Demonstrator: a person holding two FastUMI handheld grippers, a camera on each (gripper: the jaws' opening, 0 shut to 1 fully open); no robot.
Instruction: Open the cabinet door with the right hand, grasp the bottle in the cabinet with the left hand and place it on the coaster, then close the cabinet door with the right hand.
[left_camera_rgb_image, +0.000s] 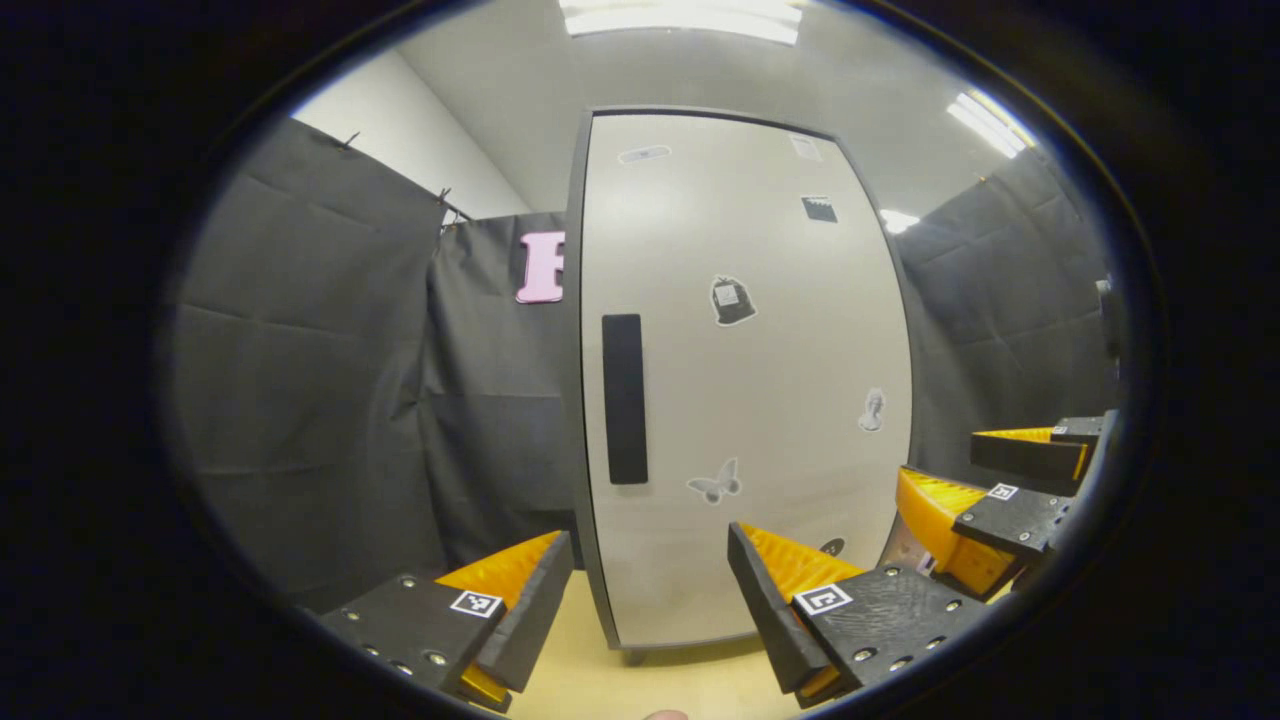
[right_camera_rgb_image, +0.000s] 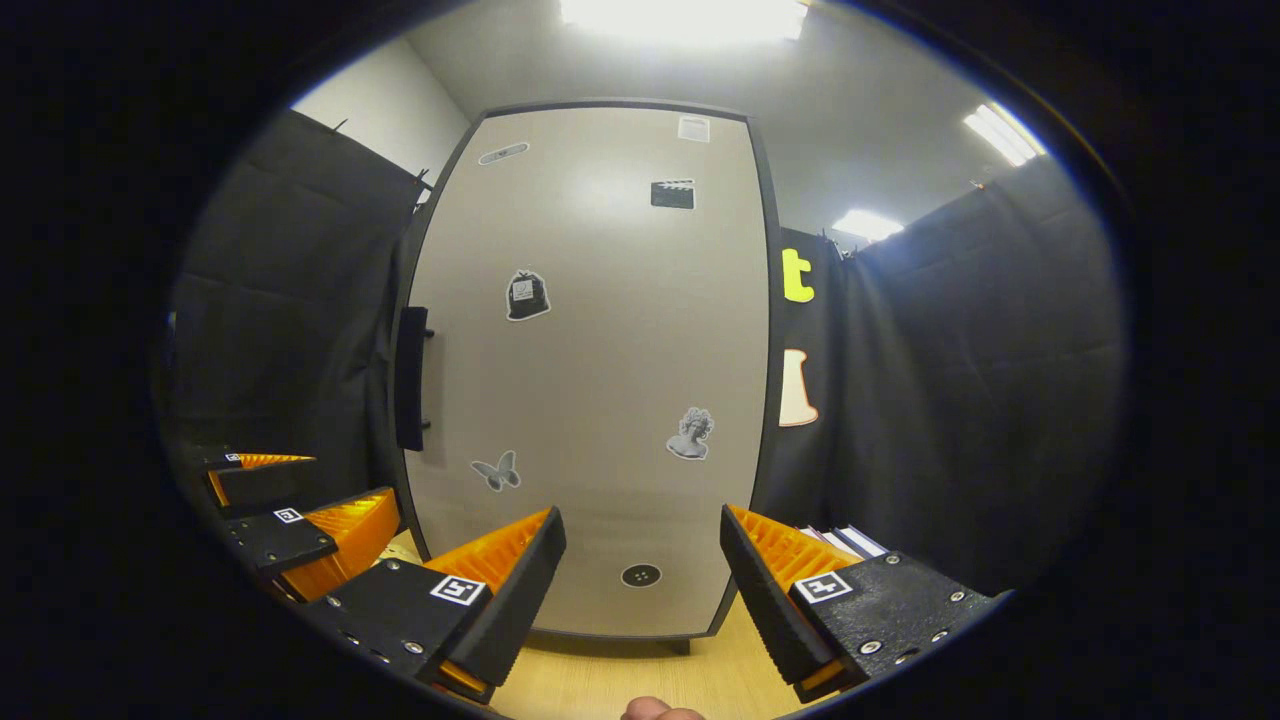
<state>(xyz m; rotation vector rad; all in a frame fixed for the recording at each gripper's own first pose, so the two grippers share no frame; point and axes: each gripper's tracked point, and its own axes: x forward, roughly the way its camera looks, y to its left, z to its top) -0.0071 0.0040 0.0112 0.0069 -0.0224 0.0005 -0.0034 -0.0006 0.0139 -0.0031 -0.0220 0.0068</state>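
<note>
Facing closed cabinet door (right_camera_rgb_image: 590, 370) on table (right_camera_rgb_image: 620, 680); bottle presumably behind it, unseen. Right tongs (right_camera_rgb_image: 640, 575) wide, empty; left tongs (left_camera_rgb_image: 650, 590) wide, empty. Door looks rigid, light; grip dark vertical handle (right_camera_rgb_image: 411, 378) at left edge.

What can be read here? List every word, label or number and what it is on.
No text can be read for sure.
Cabinet door, small white sticker at top: too small to read.
Bag sticker: its tag is blurred.
Square markers: patterns, no words.
</note>
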